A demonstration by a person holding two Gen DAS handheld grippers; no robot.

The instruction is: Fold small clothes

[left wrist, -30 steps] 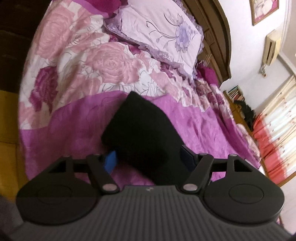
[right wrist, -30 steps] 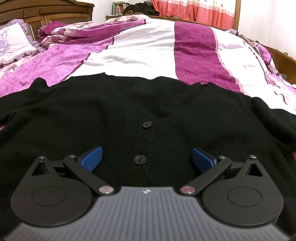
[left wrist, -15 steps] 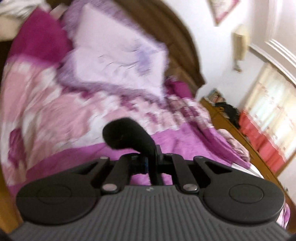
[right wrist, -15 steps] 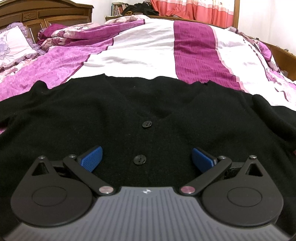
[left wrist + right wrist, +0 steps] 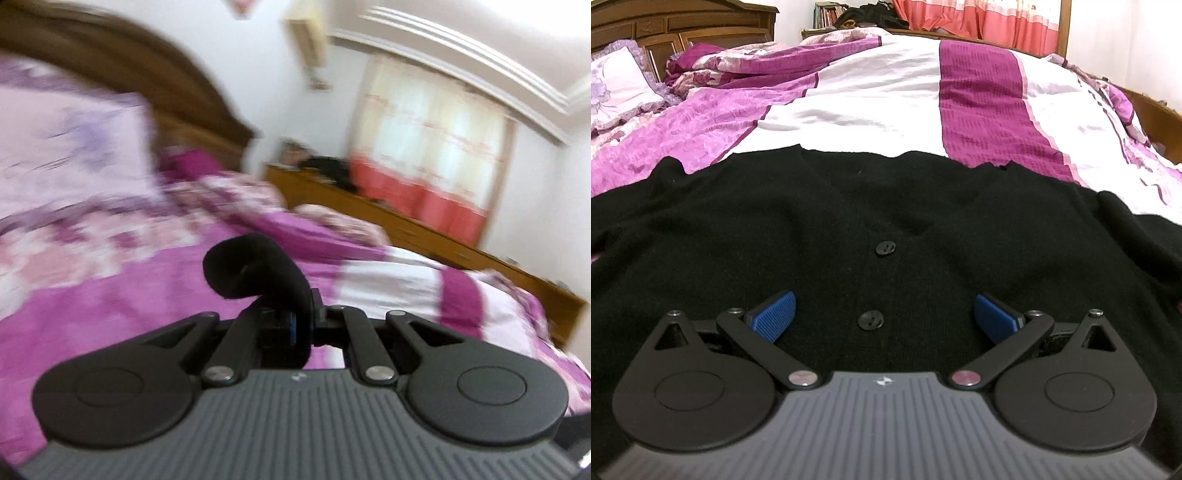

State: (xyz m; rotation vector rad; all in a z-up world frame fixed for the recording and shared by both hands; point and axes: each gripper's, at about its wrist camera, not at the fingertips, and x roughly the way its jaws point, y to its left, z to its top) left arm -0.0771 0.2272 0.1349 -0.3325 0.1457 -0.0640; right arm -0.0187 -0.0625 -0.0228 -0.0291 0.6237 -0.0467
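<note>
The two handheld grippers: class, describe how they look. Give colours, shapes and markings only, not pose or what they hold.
Both look alike. The right gripper has a grey ribbed body with a small white logo, two round matte black discs, black linkage arms on silver pivot pins, and ridged blue rubber finger pads. The left gripper shows the same grey body, black discs and silver pins; only a sliver of blue shows. No cables or sleeves visible.
</note>
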